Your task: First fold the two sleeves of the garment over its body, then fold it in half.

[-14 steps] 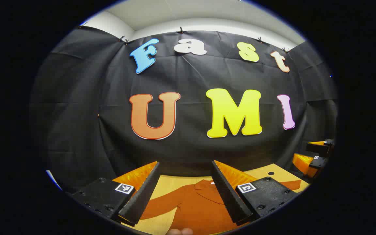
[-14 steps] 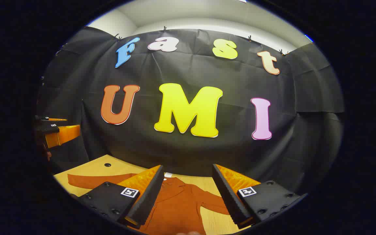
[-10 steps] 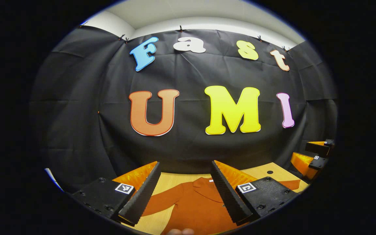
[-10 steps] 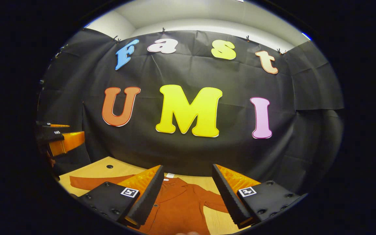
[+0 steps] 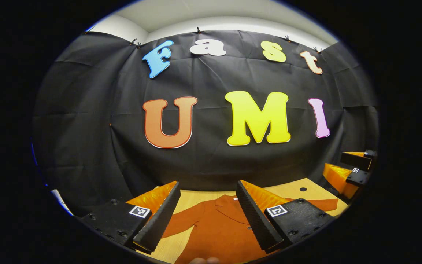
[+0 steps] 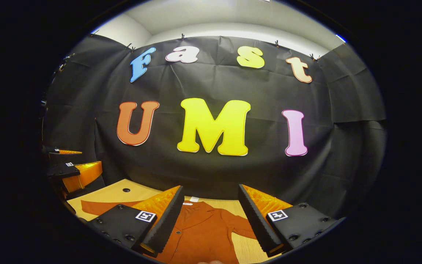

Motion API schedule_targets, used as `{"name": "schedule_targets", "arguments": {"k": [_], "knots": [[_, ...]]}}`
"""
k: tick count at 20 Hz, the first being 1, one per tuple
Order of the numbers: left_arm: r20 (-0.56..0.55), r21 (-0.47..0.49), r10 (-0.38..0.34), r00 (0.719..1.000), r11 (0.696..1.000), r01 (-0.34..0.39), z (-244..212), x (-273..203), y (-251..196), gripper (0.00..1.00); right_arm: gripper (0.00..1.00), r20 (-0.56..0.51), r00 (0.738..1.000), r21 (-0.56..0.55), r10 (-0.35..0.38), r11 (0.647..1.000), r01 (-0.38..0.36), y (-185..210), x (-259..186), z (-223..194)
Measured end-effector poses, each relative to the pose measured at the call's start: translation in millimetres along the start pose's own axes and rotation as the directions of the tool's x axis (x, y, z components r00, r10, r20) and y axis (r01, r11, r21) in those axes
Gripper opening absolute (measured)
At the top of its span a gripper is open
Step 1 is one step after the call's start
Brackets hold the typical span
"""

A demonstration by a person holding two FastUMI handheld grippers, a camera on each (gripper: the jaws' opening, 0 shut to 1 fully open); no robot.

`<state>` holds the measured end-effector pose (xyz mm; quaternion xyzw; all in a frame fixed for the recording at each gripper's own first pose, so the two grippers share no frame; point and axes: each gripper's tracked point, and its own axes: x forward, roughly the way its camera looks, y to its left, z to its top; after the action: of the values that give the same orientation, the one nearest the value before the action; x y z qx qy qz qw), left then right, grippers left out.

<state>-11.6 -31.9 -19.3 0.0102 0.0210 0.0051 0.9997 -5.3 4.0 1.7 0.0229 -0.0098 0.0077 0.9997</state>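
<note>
Rust-orange garment (image 5: 218, 231) lies flat on the wooden worktop (image 5: 192, 198), collar toward the far wall, both sleeves spread outward and unfolded. Left hand-held gripper (image 5: 208, 216) hangs above it, fingers spread apart, grasping nothing. Right hand-held gripper (image 6: 211, 220) hangs likewise over the garment (image 6: 203, 231), fingers apart and empty. One sleeve (image 6: 101, 206) extends left across the worktop (image 6: 115, 192) in the right gripper view, near a small dark hole (image 6: 126, 190). Black cloth wall (image 5: 211, 161) stands behind the worktop.
</note>
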Motion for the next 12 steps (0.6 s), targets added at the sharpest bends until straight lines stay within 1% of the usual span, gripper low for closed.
{"name": "schedule_targets", "arguments": {"k": [7,10,12], "knots": [[-0.022,0.006,-0.016,1.000,1.000,0.016,-5.6,1.7,-10.6,0.99,0.94,-0.023,1.000,0.014,-0.008,1.000,0.008,-9.5,-0.3,-7.0],[-0.023,0.035,-0.016,1.000,0.999,0.016,-6.7,2.0,-13.5,0.99,0.94,-0.033,0.999,0.022,-0.017,1.000,0.017,-12.8,1.2,-10.3],[-0.022,0.037,-0.023,0.999,0.999,0.023,-7.0,1.5,-16.5,0.99,0.94,-0.038,0.999,0.019,-0.018,1.000,0.018,-13.8,2.4,-13.6]]}}
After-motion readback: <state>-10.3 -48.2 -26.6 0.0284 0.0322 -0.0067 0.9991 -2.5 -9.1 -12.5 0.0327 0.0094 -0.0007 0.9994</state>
